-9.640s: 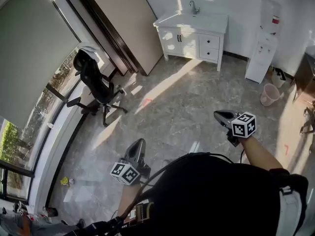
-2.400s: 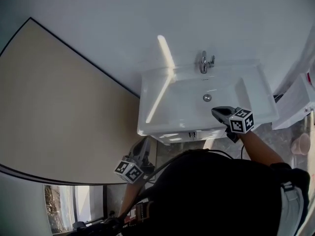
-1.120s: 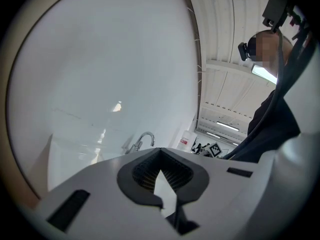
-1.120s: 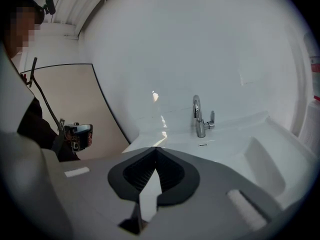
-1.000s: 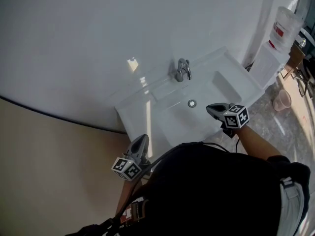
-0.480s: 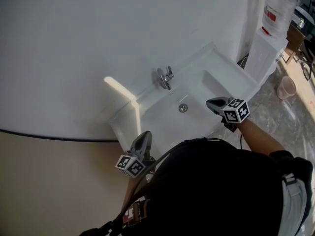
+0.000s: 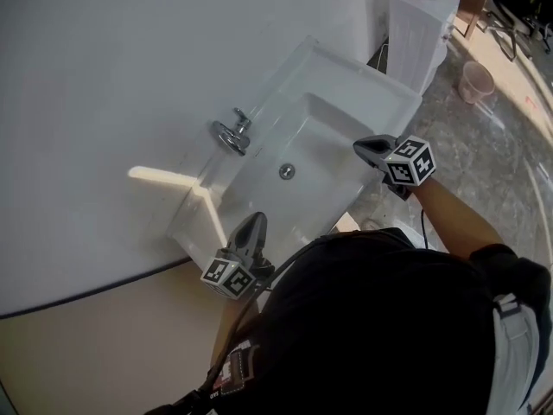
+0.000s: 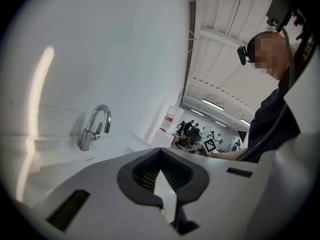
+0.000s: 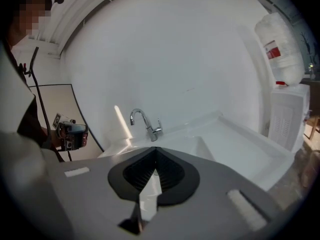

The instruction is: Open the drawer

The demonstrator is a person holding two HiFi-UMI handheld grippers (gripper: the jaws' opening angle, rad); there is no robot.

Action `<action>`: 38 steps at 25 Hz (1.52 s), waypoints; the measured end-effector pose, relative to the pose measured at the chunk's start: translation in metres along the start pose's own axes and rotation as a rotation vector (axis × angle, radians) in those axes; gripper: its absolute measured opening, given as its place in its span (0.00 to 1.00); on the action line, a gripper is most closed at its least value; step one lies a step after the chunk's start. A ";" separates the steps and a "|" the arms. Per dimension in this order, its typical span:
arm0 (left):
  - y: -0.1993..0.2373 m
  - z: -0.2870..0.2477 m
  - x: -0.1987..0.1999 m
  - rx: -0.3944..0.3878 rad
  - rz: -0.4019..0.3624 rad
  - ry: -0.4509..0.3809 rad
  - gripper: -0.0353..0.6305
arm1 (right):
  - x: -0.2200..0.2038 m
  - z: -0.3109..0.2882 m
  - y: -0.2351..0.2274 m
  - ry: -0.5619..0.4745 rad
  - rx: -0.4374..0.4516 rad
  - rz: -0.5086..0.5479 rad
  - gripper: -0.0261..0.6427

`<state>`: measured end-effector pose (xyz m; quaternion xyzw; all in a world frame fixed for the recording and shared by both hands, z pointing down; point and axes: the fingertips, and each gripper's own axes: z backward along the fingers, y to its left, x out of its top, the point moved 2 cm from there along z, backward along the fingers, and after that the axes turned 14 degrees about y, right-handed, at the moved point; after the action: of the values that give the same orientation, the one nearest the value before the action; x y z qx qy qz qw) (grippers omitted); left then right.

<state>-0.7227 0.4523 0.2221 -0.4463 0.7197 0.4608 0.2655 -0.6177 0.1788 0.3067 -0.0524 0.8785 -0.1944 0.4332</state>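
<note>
A white wall (image 7: pixel 130 59) fills the upper left of the head view, with a beige panel (image 7: pixel 78 353) below it, met along a dark line. Set against the wall, a white sink (image 7: pixel 350 80) runs on a slant across the frame, its near edge facing the person. Marbled floor (image 7: pixel 497 158) lies open to the right of the sink and the person. A white water dispenser (image 7: pixel 421 22) stands just beside the sink's far end, and a pink bucket (image 7: pixel 476 79) sits on the floor beyond it, apart from both. A chrome tap (image 7: pixel 232 133) rises at the back rim and the drain (image 7: pixel 286 171) shows in the bowl. The left gripper (image 7: pixel 253 221) hovers at the near corner by the panel, fingers together and holding nothing. The right gripper (image 7: pixel 359 146) hovers over the near edge toward the dispenser end, fingers likewise together and bare. The drawer lies out of sight under the sink's near edge.
</note>
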 end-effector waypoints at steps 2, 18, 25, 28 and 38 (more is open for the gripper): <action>-0.010 -0.021 -0.001 -0.035 -0.021 0.043 0.04 | -0.013 0.011 -0.014 -0.016 -0.024 -0.030 0.04; -0.113 -0.211 -0.052 -0.282 -0.124 0.424 0.04 | -0.148 0.063 -0.146 -0.060 -0.150 -0.239 0.04; -0.162 -0.296 -0.098 -0.399 -0.174 0.599 0.04 | -0.196 0.058 -0.202 -0.029 -0.210 -0.210 0.04; -0.181 -0.319 -0.124 -0.465 -0.172 0.683 0.04 | -0.227 0.048 -0.209 -0.007 -0.222 -0.226 0.04; -0.178 -0.351 -0.241 -0.581 -0.080 0.849 0.04 | -0.342 -0.036 -0.229 0.106 -0.226 -0.296 0.07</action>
<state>-0.4436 0.2008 0.4903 -0.6764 0.5888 0.4096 -0.1675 -0.4516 0.0683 0.6687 -0.2191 0.8990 -0.1585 0.3444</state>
